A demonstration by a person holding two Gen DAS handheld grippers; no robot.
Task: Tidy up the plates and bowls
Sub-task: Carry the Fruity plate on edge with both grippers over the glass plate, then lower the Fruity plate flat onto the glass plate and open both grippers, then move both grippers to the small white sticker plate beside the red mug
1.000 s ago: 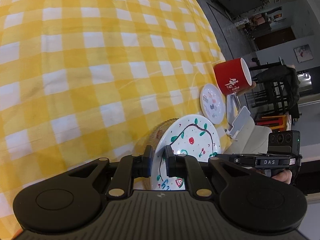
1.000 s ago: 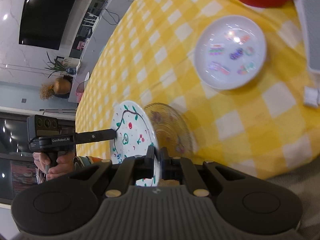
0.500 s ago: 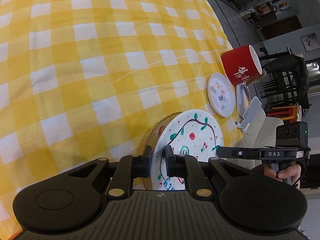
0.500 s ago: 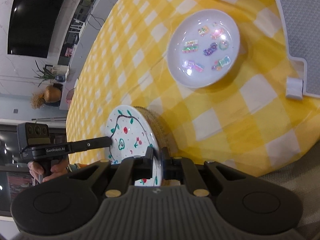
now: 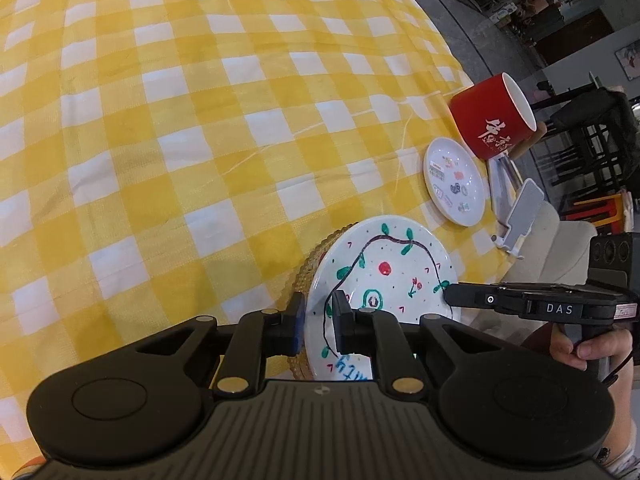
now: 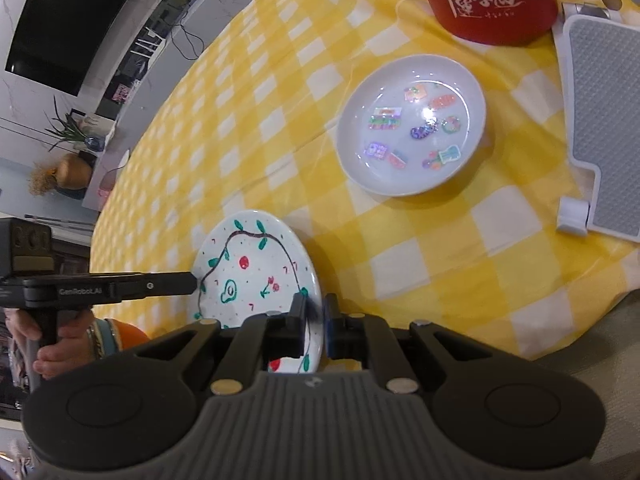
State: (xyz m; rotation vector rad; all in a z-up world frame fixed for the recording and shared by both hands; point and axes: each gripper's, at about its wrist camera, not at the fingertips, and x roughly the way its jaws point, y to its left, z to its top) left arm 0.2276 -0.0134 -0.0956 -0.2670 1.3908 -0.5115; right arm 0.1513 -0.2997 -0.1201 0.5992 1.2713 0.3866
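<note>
Left wrist view: my left gripper [image 5: 318, 320] sat at the lower centre, its jaws narrowly parted and just easing wider, with the near rim of the hand-painted plate [image 5: 384, 268] between the pads.
Right wrist view: my right gripper [image 6: 314, 320] was nearly closed, pinching the opposite rim of the hand-painted plate [image 6: 252, 268].
Painted plate: tilted, in the lower middle of both frames, above the yellow checked tablecloth [image 5: 180, 120].
Glass dish: amber and scalloped, its edge [image 5: 306, 276] showed just behind the painted plate, lower centre of the left view.
Sticker plate: white [image 6: 412, 124], flat on the cloth, upper right of the right view.
Red mug: [image 5: 490, 116] just beyond the sticker plate [image 5: 454, 180], at the right of the left view.
Grey stand: [image 6: 600, 132] at the right edge of the right view.
</note>
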